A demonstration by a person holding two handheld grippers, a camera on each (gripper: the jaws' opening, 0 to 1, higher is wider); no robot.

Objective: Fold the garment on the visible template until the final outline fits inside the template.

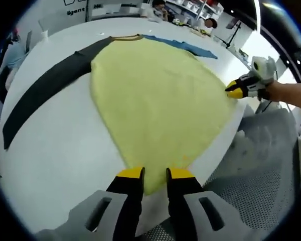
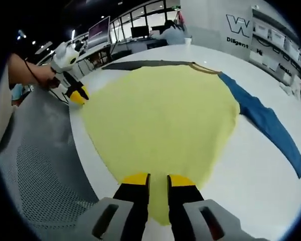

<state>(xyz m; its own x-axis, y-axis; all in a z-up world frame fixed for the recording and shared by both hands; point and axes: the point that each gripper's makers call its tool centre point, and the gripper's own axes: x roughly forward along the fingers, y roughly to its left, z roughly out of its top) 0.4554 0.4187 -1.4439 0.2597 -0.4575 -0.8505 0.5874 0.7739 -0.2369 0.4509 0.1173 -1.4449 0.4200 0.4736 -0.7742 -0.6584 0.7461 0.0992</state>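
Note:
A yellow garment [image 1: 155, 100] lies spread flat on the white round table [image 1: 55, 150], its collar at the far side. One sleeve is dark grey [image 1: 45, 88] and the other blue [image 2: 266, 123], and both stretch out sideways. At the near table edge my left gripper [image 1: 155, 174] has its jaws close together with the yellow hem between them. My right gripper [image 2: 158, 179] holds the hem [image 2: 160, 211] the same way, further along it. The right gripper [image 1: 236, 90] also appears at the garment's edge in the left gripper view, and the left gripper [image 2: 78, 95] appears likewise in the right gripper view.
The table edge runs just under both grippers, with grey perforated seating [image 2: 45, 175] below it. A person's arm [image 1: 291, 93] holds the right gripper. Desks, monitors [image 2: 100, 30] and seated people stand beyond the far side of the table.

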